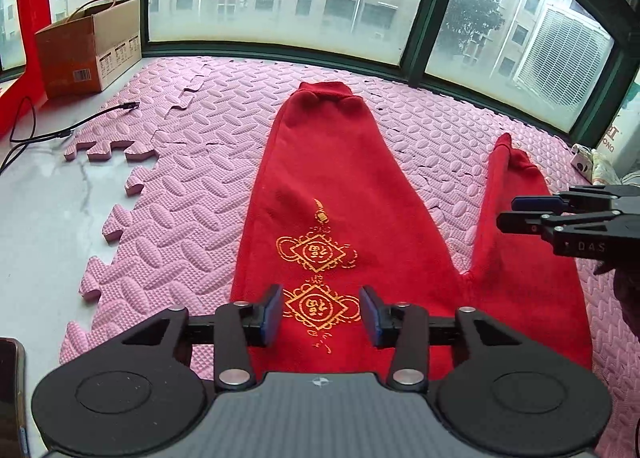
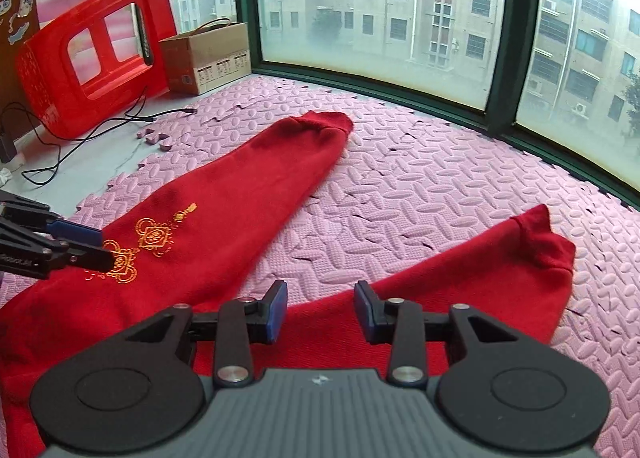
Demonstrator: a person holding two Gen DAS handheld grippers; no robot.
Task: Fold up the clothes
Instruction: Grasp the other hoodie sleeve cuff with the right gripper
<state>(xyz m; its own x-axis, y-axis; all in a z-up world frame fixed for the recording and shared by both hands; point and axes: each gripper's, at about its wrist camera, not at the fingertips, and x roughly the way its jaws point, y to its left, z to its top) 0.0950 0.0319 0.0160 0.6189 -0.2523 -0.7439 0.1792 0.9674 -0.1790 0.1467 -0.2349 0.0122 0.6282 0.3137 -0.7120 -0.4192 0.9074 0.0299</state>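
Note:
Red trousers with gold embroidery lie spread flat on the pink foam mat, legs pointing toward the window. My left gripper is open and empty, hovering over the embroidered leg near the waist. My right gripper is open and empty over the other leg. The embroidered leg lies at its left. The right gripper shows at the right edge of the left wrist view, the left gripper at the left edge of the right wrist view.
A cardboard box and a red plastic stool stand at the far left by the window. A black cable lies on the bare marble sill. A phone lies near left. Window frame bounds the far side.

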